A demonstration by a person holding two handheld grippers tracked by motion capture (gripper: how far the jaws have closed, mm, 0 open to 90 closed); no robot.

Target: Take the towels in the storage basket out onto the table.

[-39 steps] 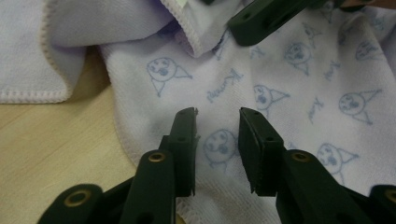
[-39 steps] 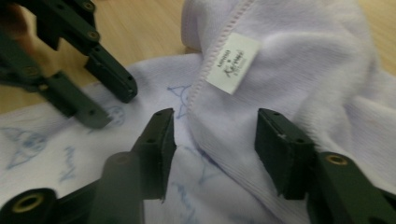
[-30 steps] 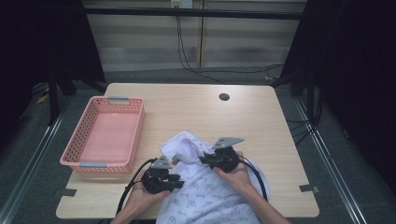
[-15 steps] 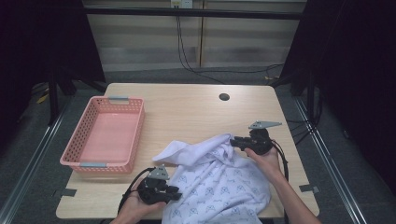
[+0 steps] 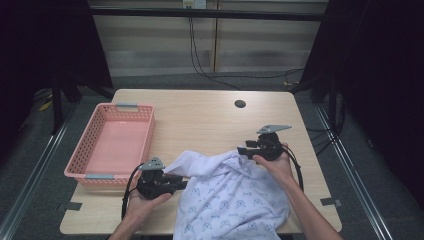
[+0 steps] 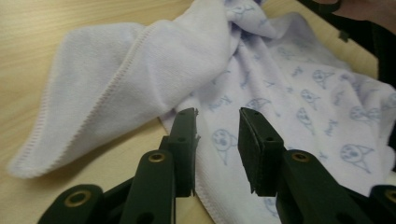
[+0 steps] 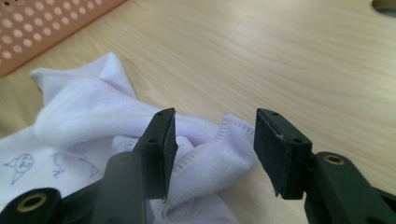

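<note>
On table [image 5: 200, 120]: right gripper [image 5: 245, 150] jaws just opened, towel [image 5: 235, 200] corner released; left gripper [image 5: 181, 184] apart, lifted.

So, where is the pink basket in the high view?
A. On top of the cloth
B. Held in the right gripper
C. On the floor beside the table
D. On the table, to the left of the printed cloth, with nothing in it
D: the pink basket stands on the table left of the printed cloth, its inside bare.

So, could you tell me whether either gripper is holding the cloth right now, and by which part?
Neither: the left gripper and right gripper have jaws apart over the cloth's hemmed edges, having just been opening.
</note>
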